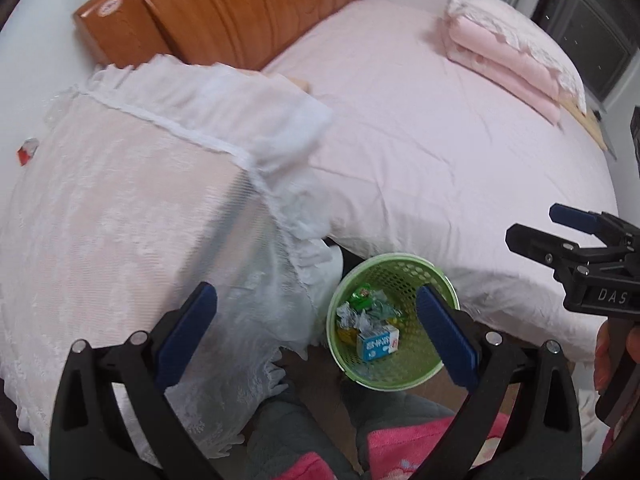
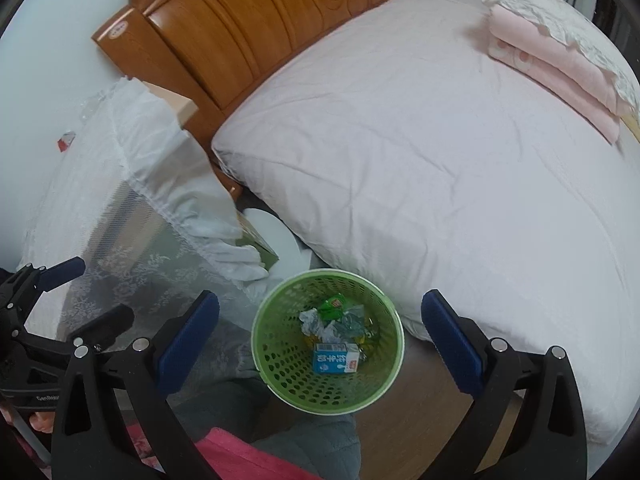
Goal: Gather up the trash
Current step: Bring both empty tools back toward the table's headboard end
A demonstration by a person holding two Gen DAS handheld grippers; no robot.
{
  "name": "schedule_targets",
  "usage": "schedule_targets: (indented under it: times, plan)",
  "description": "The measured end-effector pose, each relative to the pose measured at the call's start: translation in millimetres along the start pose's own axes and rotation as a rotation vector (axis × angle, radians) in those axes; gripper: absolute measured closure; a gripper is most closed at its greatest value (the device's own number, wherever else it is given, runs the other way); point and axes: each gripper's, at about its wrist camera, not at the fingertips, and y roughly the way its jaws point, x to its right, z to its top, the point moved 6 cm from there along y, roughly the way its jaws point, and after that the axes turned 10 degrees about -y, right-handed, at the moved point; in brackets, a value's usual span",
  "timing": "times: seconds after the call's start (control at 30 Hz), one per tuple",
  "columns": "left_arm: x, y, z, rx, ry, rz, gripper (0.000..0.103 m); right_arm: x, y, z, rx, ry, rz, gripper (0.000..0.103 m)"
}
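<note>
Between the spread blue pads of the right hand-held gripper (image 2: 320, 340), which holds nothing, sits the green basket (image 2: 280, 354) on the floor, already holding a blue carton (image 2: 334, 358) and crumpled wrappers (image 2: 320, 324). The left hand-held gripper (image 1: 316, 332) is likewise open and empty. One red-and-white scrap (image 1: 27, 151) remains far left, beside the lace-covered bench (image 1: 120, 200). Best to reach it with the left one, descending straight and closing gently so the light scrap doesn't skid.
</note>
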Motion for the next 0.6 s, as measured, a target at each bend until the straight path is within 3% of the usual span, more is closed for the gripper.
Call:
schedule_targets:
  times: [0.2, 0.33, 0.6]
  plan:
    - [-138, -49, 48, 0.184, -0.221, 0.113, 0.008, -82, 8, 68, 0.073, -0.144, 0.100, 0.003]
    - [-241, -64, 68, 0.288, -0.326, 0.236, 0.008, -174, 37, 129, 0.090, -0.269, 0.171, 0.003]
    - [-415, -53, 88, 0.314, -0.516, 0.379, 0.008, -355, 115, 261, 0.142, -0.537, 0.230, 0.003]
